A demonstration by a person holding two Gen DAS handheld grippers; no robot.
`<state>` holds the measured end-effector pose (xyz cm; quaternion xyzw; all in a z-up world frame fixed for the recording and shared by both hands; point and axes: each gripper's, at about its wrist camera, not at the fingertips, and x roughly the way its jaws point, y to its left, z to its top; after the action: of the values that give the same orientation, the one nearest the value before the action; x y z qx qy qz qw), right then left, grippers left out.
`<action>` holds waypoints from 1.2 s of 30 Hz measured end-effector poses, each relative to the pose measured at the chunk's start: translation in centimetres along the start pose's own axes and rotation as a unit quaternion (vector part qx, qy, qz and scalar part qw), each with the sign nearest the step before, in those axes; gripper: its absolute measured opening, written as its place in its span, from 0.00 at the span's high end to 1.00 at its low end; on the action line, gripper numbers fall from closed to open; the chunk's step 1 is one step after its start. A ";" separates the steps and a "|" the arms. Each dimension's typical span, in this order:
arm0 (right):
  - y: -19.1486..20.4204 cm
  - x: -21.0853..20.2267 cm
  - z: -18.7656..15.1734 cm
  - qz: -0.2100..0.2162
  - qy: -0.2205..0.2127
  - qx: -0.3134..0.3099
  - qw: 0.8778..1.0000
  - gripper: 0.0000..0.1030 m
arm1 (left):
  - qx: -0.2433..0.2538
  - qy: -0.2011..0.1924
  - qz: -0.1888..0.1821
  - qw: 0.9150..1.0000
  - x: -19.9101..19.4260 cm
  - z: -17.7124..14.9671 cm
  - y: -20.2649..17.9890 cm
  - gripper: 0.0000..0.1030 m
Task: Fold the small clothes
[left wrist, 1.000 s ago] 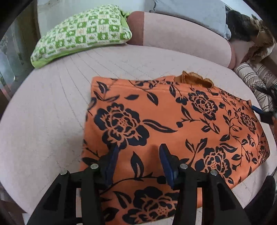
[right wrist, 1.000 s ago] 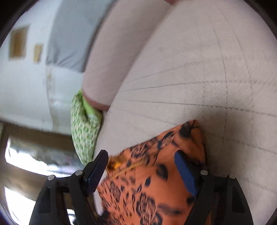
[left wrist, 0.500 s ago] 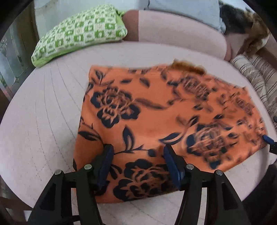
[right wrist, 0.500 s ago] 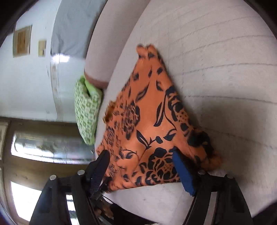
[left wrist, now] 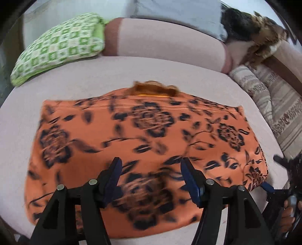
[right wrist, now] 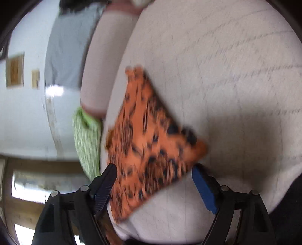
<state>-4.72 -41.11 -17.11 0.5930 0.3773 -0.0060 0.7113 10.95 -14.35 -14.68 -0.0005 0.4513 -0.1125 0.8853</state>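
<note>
An orange garment with black flowers (left wrist: pixel 147 135) lies folded and flat on the pink seat cushion (left wrist: pixel 75 81). A darker orange edge (left wrist: pixel 154 88) sticks out at its far side. My left gripper (left wrist: pixel 151 177) is open and empty above the garment's near edge. My right gripper (right wrist: pixel 152 181) is open and empty beside the garment's (right wrist: pixel 149 147) near corner, and it shows in the left wrist view (left wrist: pixel 271 188) at the garment's right end.
A green checked pillow (left wrist: pixel 58 49) lies at the back left. A pink backrest (left wrist: pixel 166 37) and grey cushion (left wrist: pixel 177 11) run along the back. A striped cushion (left wrist: pixel 273 101) and a dark furry thing (left wrist: pixel 253 28) are at the right.
Both grippers have drawn back toward the near edge of the seat. The right gripper has pulled off the garment's corner, and the garment has settled flat.
</note>
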 end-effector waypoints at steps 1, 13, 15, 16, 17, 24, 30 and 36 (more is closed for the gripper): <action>-0.2 -0.1 0.0 0.006 -0.014 0.014 1.000 0.22 | 0.007 0.001 0.001 1.000 0.4 0.1 -0.7 0.37; 2.2 1.7 -0.3 -0.112 0.032 -0.142 0.983 0.82 | 0.044 0.030 0.026 0.998 2.8 0.0 -2.6 0.36; 2.3 0.2 0.5 -0.094 0.017 -0.139 0.986 0.68 | 0.059 0.018 0.013 0.998 2.3 1.0 -3.6 0.36; 2.9 -0.9 1.0 -0.093 0.004 -0.153 0.984 0.62 | 0.067 0.011 0.006 0.998 2.2 1.6 -4.2 0.36; 3.5 -1.8 1.6 -0.080 -0.009 -0.164 0.983 0.45 | 0.075 0.005 0.001 0.997 2.2 2.0 -4.8 0.36; 8.4 4.7 10.3 -0.053 0.097 -0.232 0.966 0.28 | 0.061 0.031 -0.021 0.997 5.7 5.3 -7.1 0.36; 8.5 11.6 10.3 -0.067 0.200 -0.256 0.943 0.82 | 0.084 0.069 -0.008 0.994 9.0 4.1 -7.5 0.40; 8.2 10.4 9.9 -0.115 0.135 -0.276 0.945 0.84 | 0.095 0.066 0.001 0.993 8.7 4.1 -8.2 0.39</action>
<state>11.70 -42.51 -15.83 0.3211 0.5225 0.0970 0.7838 17.58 -24.47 -18.38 0.0912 0.4958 -0.1536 0.8498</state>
